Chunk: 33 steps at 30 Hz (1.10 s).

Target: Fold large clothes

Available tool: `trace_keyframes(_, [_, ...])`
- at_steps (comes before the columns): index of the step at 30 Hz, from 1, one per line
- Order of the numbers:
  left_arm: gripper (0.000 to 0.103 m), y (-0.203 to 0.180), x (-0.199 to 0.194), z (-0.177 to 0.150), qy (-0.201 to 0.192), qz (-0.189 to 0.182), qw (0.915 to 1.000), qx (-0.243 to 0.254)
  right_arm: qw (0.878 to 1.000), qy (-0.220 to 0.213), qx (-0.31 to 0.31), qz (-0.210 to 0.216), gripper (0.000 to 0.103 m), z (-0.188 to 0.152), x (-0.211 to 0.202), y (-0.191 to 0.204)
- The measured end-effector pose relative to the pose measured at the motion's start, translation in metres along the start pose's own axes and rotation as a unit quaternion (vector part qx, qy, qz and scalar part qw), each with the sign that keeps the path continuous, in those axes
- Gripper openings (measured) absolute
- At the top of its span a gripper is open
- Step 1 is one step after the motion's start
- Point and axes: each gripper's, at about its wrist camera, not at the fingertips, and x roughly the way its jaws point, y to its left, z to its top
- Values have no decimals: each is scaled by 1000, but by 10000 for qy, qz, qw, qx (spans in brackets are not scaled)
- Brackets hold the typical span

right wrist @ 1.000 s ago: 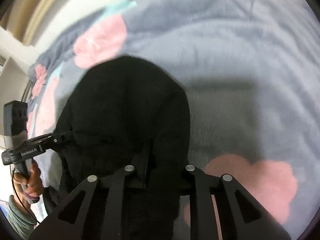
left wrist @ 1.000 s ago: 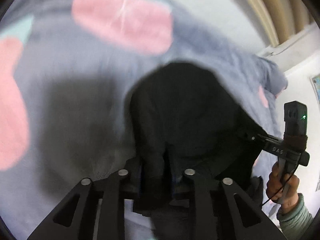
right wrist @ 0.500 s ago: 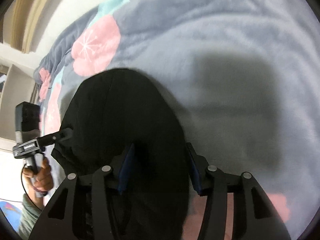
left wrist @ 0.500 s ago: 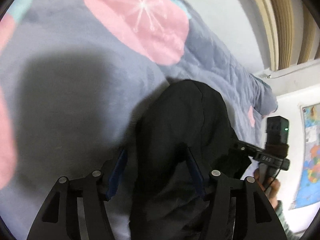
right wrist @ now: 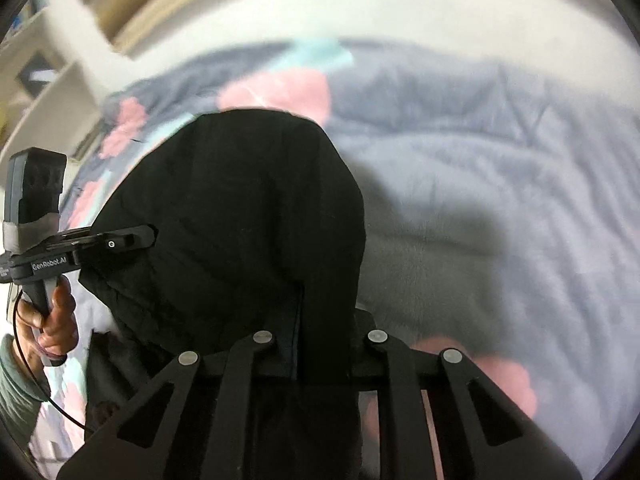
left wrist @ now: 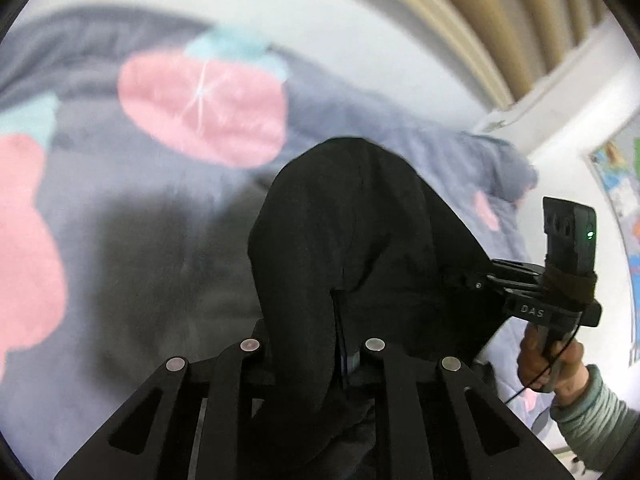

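Matte black garment (left wrist: 352, 240) clamped in both tools, left (left wrist: 312, 356) & right (right wrist: 316, 344), over fuzzy grey blanket (right wrist: 500, 184).

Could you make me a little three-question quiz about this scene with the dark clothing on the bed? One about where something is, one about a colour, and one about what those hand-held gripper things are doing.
1. Where does the black garment hang?
A. Over a grey blanket
B. Inside a drawer
C. On a wall hook

2. What colour are the big blotches on the blanket?
A. Yellow
B. Pink
C. Green

3. What are the two hand-held grippers doing?
A. Both wide open and empty
B. One holds a cup
C. Both shut on the garment

Answers:
1. A: the grey blanket spreads out below and around the dark cloth in both views.
2. B: the blotches are pink, with pale blue tips.
3. C: cloth bunches between the fingers of the left hand-held gripper and of the right hand-held gripper, whose jaws stand close together.
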Motion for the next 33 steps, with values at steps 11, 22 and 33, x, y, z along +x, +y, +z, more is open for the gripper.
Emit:
trace_keyframes(11, [19, -118, -148, -131, -439, 369, 9912, 1191, 9938, -914, -499, -390, 17, -127, -157, 78])
trace_keyframes(22, [22, -105, -133, -314, 1706, 772, 9787, 842, 9921, 1147, -125, -484, 33, -292, -161, 79])
trace_keyframes(33, [23, -126, -180, -255, 627, 697, 9939, 585, 9970, 221, -148, -733, 55, -234, -213, 106])
